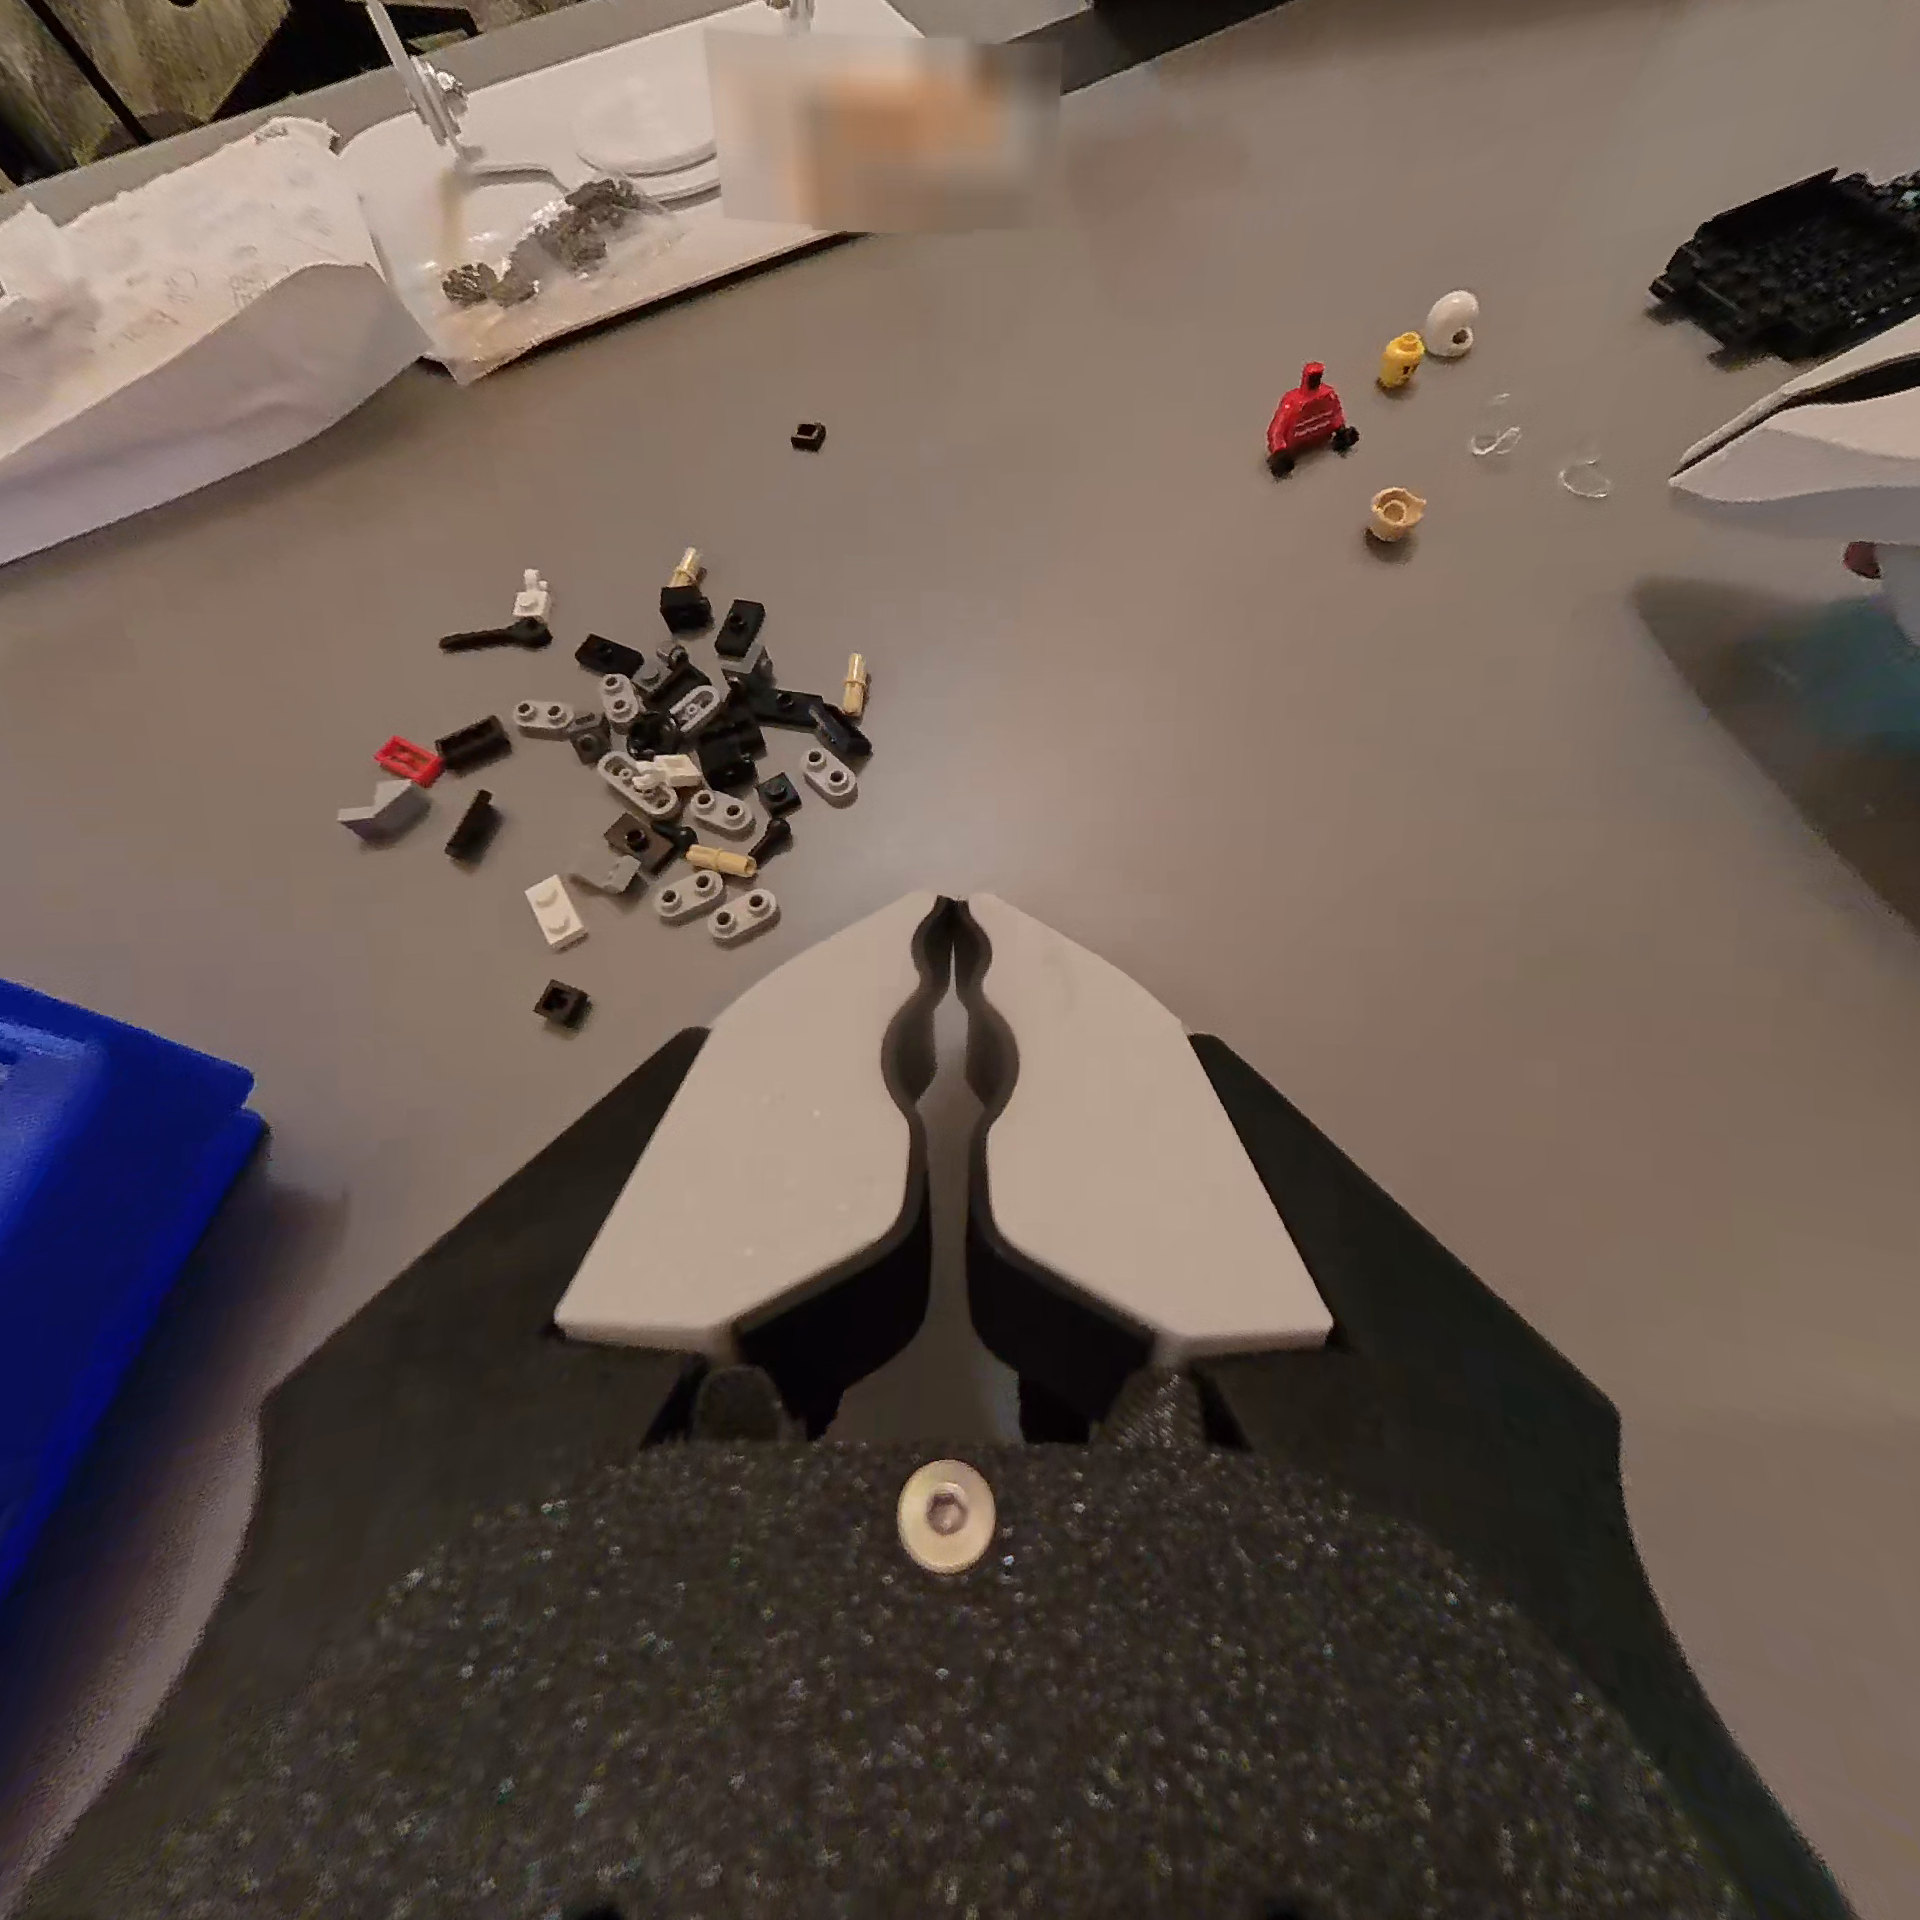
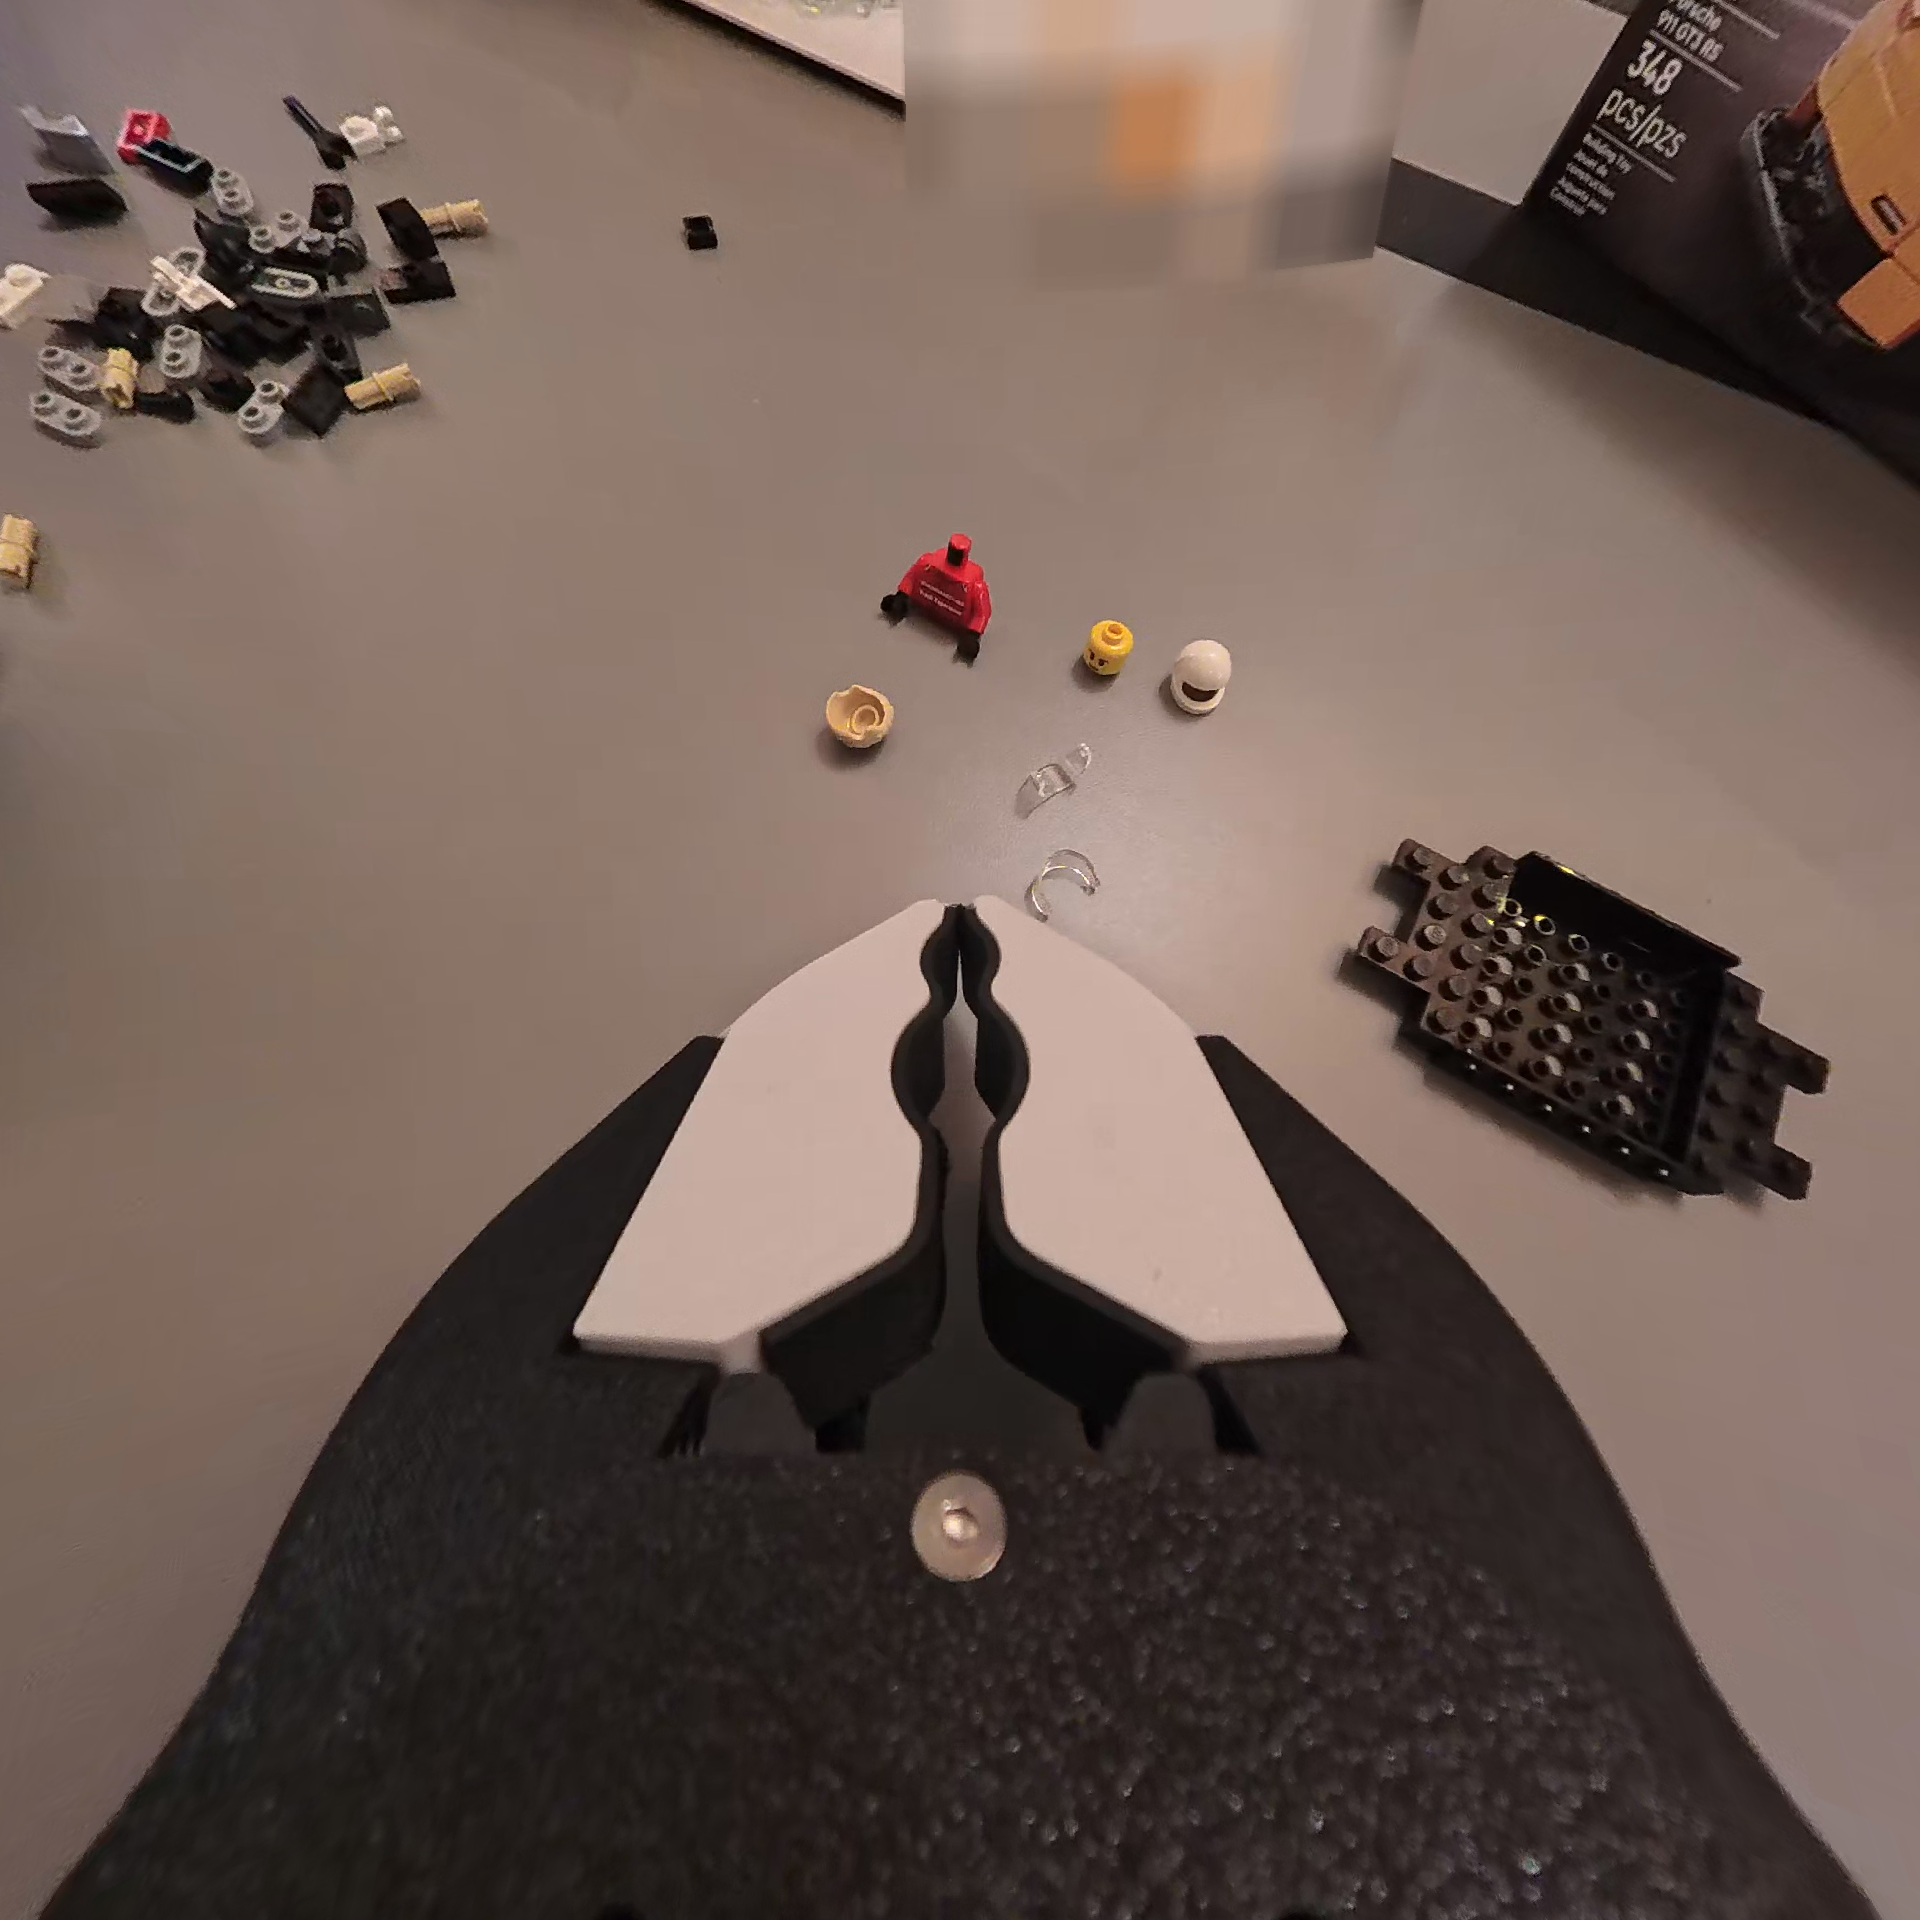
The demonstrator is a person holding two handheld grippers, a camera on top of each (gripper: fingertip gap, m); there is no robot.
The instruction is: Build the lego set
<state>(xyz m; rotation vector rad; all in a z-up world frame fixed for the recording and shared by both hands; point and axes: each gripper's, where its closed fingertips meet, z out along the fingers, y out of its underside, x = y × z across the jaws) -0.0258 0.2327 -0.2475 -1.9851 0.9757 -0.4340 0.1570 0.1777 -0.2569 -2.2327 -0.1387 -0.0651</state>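
Two grippers in view, both empty. Left gripper (image 1: 954, 914): fingertips pressed together, nothing between them, held above the grey table (image 1: 1143, 727) just short of a loose pile of small pieces (image 1: 665, 748) in black, grey, tan and white. One red piece (image 1: 407, 756) lies at the pile's left edge; a single black piece (image 1: 807, 436) sits apart, farther off.

Right gripper (image 2: 958, 916): fingertips likewise closed on nothing. Ahead of it lie the minifigure parts, apart from each other: red torso (image 2: 943, 592), yellow head (image 2: 1108, 647), white helmet (image 2: 1201, 675), tan hair piece (image 2: 859, 715) and two clear visors (image 2: 1058, 831), the nearer just beside the fingertips. Black studded chassis (image 2: 1569, 1018) rests to the right. Set box (image 2: 1704, 156) stands at far right; a blue bin (image 1: 94, 1195) sits at the left edge of the left wrist view.
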